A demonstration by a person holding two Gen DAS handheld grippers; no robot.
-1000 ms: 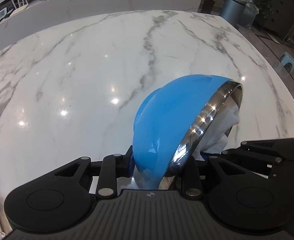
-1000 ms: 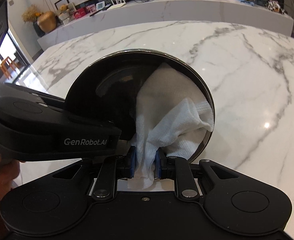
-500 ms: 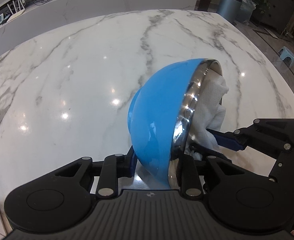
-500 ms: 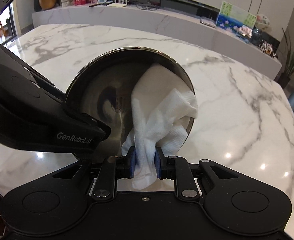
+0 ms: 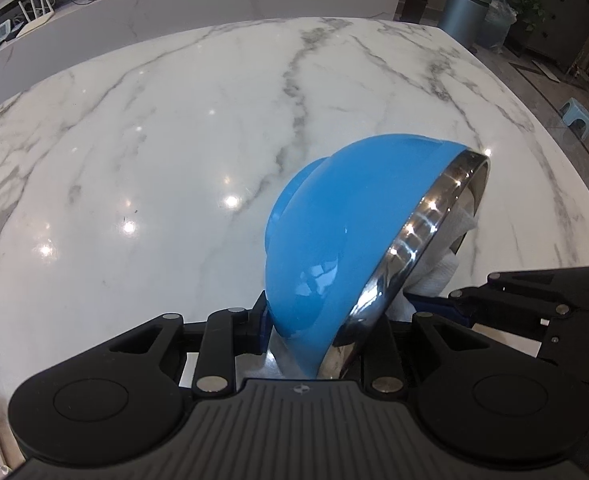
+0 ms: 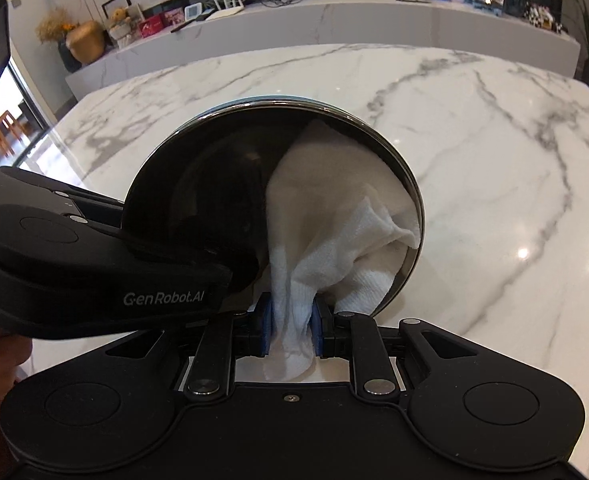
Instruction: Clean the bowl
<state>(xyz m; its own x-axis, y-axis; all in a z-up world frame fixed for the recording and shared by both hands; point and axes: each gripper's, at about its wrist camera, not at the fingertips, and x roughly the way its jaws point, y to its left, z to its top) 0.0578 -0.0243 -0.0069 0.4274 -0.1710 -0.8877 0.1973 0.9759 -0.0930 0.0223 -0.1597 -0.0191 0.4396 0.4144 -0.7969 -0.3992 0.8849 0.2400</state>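
A bowl [image 5: 346, 236], blue outside with a shiny steel rim and inside, is held tilted on its side above the marble table. My left gripper [image 5: 318, 328] is shut on its lower rim. In the right wrist view the bowl's dark steel inside [image 6: 214, 184] faces me. My right gripper [image 6: 292, 322] is shut on a white cloth [image 6: 334, 216] that is pressed into the right half of the bowl. A bit of the cloth [image 5: 438, 276] shows behind the rim in the left wrist view, with the right gripper's body [image 5: 534, 300] beside it.
The white marble table [image 5: 174, 140] spreads below and ahead. A long marble counter [image 6: 334, 12] with small items runs behind it. A grey bin [image 5: 470, 12], a plant and a small blue stool [image 5: 576, 114] stand on the floor to the right.
The bowl has tipped back so its rim faces more to the right, and the cloth has shifted inside it, back to about where it was a second ago.
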